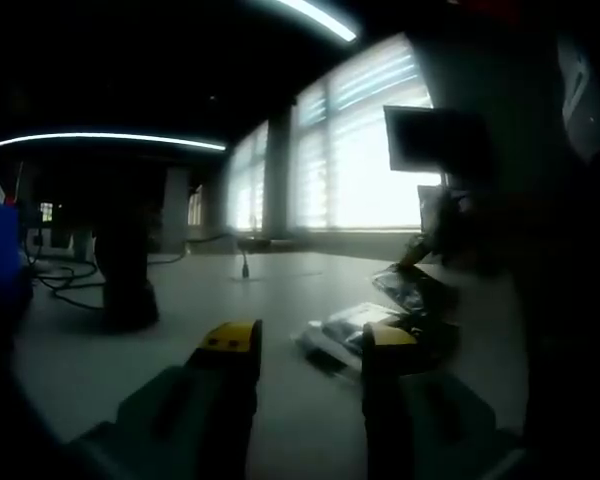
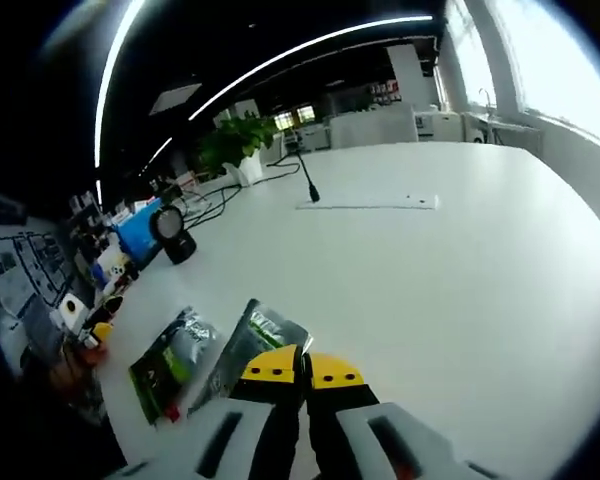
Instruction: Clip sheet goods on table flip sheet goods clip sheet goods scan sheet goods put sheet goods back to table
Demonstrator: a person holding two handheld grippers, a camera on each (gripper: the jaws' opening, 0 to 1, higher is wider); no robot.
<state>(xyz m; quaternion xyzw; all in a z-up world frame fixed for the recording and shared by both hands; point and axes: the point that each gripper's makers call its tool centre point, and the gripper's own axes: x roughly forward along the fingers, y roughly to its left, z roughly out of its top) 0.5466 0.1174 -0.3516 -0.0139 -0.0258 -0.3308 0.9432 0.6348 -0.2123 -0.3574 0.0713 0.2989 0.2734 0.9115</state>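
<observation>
**Packets lie flat on the table; nothing gripped yet**

Nearest in the right gripper view, the right gripper (image 2: 302,372) has its yellow-tipped jaws pressed together with nothing visible between them. It hangs just over the white table (image 2: 460,290), its tips beside the near edge of a grey foil packet with a green label (image 2: 248,345). Whether the tips touch that packet I cannot tell. Just to the left of it lies a second flat packet, dark with green print (image 2: 170,362). Both rest on the table top, close together and unlifted.

In the left gripper view, the left gripper (image 1: 305,345) stands with its jaws spread and empty, low over the table. Just past its right-hand jaw is a cluster of shiny flat packets (image 1: 365,325), dim against the window light; their number is hard to make out.

Farther back in the right gripper view, a small black round device on a stand (image 2: 170,232) sits near the table's edge with a blue box (image 2: 140,235) behind it. It may be the scanner, though that is a guess. Beyond are cables, a thin black stalk (image 2: 307,185) standing on the table, and a green potted plant (image 2: 235,145).

As I judge it, the task is at or near its start: the sheet goods are on the table and no clip is made. The first pinch, the flip, the re-grip, the scan and the return all seem to remain.
</observation>
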